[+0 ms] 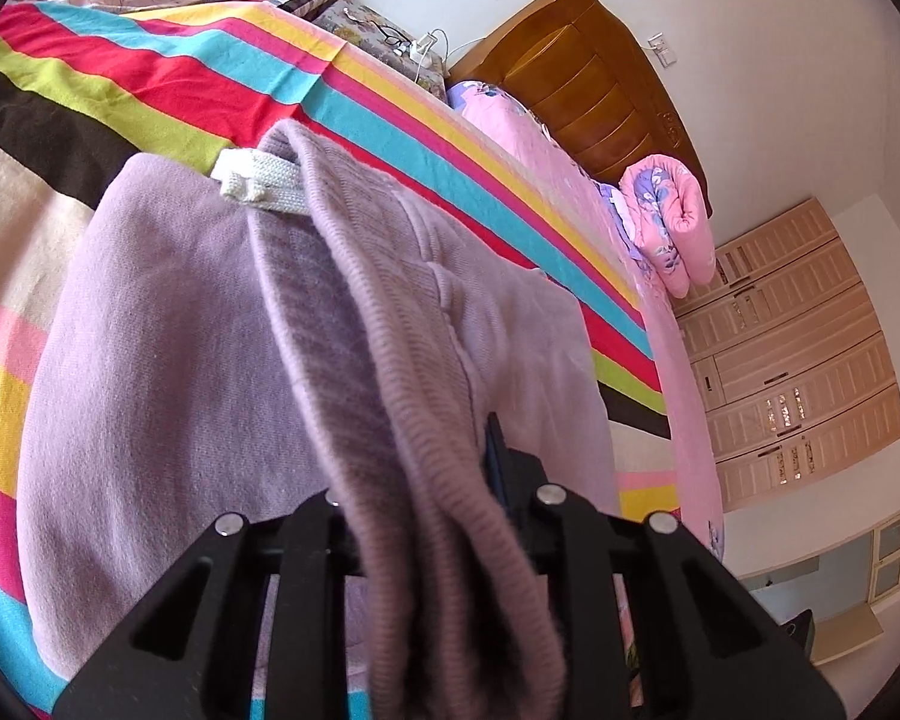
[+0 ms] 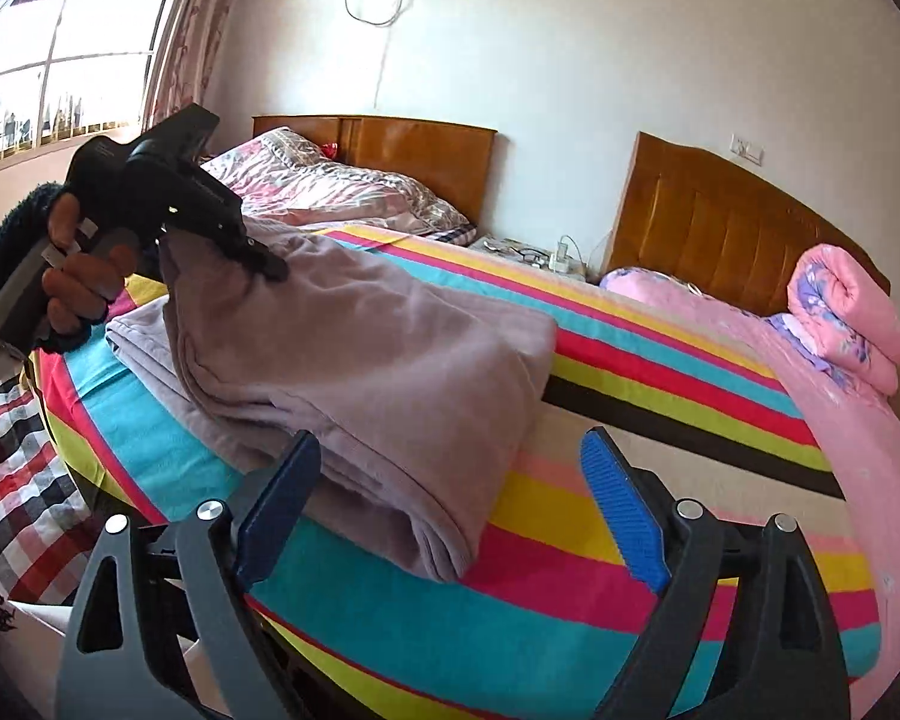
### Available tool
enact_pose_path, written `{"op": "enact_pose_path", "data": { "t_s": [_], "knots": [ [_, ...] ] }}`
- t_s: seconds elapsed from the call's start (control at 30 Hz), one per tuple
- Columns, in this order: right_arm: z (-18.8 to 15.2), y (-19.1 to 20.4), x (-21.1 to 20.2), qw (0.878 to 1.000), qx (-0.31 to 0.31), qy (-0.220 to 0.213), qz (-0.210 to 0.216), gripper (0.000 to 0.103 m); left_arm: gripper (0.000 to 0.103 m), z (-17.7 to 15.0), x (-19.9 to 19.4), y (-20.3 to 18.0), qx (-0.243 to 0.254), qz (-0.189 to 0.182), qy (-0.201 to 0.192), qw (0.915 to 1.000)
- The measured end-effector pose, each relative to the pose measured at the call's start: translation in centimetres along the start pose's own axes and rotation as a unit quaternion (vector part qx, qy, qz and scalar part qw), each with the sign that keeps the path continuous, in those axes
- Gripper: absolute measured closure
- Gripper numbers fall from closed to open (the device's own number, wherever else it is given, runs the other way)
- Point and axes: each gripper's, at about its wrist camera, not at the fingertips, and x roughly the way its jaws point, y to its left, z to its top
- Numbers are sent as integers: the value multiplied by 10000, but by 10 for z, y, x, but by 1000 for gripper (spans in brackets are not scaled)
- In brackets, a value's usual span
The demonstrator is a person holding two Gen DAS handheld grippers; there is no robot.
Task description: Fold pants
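Note:
Mauve sweatpants (image 2: pixel 360 348) lie folded on the striped bedsheet (image 2: pixel 660 384), with one end lifted. A hand holds my left gripper (image 2: pixel 264 261) at the upper left of the right wrist view, shut on that raised end. In the left wrist view the ribbed waistband (image 1: pixel 426 432) runs between the jaws of my left gripper (image 1: pixel 426 480) and hides most of the fingers. The white drawstring (image 1: pixel 258 183) hangs at the waist. My right gripper (image 2: pixel 450 498) stands open just before the near fold of the pants. Its blue pads (image 2: pixel 624 510) hold nothing.
A rolled pink floral quilt (image 2: pixel 846 312) lies at the right by a wooden headboard (image 2: pixel 720 222). A second bed with a crumpled pink cover (image 2: pixel 330 186) stands behind. A nightstand (image 2: pixel 534 252) holds glasses and chargers. Checked cloth (image 2: pixel 18 450) hangs below the bed's left edge.

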Motion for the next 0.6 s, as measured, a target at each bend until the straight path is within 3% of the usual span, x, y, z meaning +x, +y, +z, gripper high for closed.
{"op": "enact_pose_path", "data": {
  "t_s": [0.13,0.3,0.43,0.53,0.6],
  "knots": [
    [-18,-12,3,9986,350,214,-321,17,81,12,-9,-25,176,75,-7,9998],
    [-32,-25,15,9918,1124,564,-228,17,81,23,-25,-54,390,29,-42,9992],
    [-26,-3,26,9944,888,571,-48,17,81,25,-38,-73,538,-58,-115,9985],
    [-18,7,44,9942,768,534,-535,17,81,27,-49,-81,598,-189,-167,9979],
    [-16,4,61,9920,924,595,-627,17,82,30,-61,-79,560,-370,-237,9975]
  ]
}}
